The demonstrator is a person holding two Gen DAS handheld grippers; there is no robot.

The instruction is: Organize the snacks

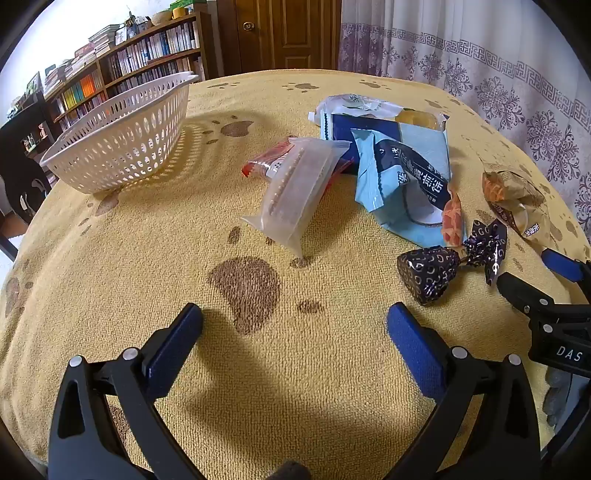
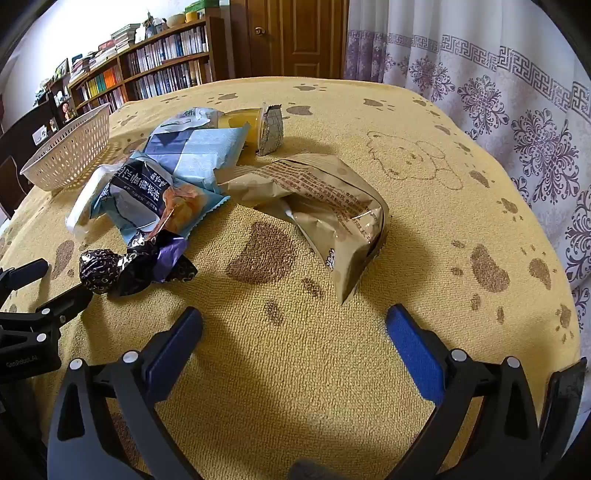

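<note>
A white perforated basket (image 1: pixel 122 136) (image 2: pixel 70 147) stands at the table's far left. Snacks lie in a loose pile: a clear packet (image 1: pixel 295 192), a red packet (image 1: pixel 266 162) under it, light-blue packets (image 1: pixel 402 177) (image 2: pixel 184 166), a yellow jelly cup (image 2: pixel 247 125), a tan bag (image 2: pixel 332 206) (image 1: pixel 513 199) and a dark foil-wrapped candy (image 1: pixel 428 273) (image 2: pixel 110 273). My left gripper (image 1: pixel 295 328) is open over bare cloth, short of the clear packet. My right gripper (image 2: pixel 295 328) is open too, just short of the tan bag, and shows in the left wrist view as black fingers (image 1: pixel 561 266).
The table wears a yellow cloth (image 1: pixel 258 369) with brown paw prints. A bookshelf (image 1: pixel 140 55), a wooden door (image 1: pixel 288 33) and a patterned curtain (image 1: pixel 480 66) stand behind. Open cloth lies between basket and pile and to the right of the tan bag.
</note>
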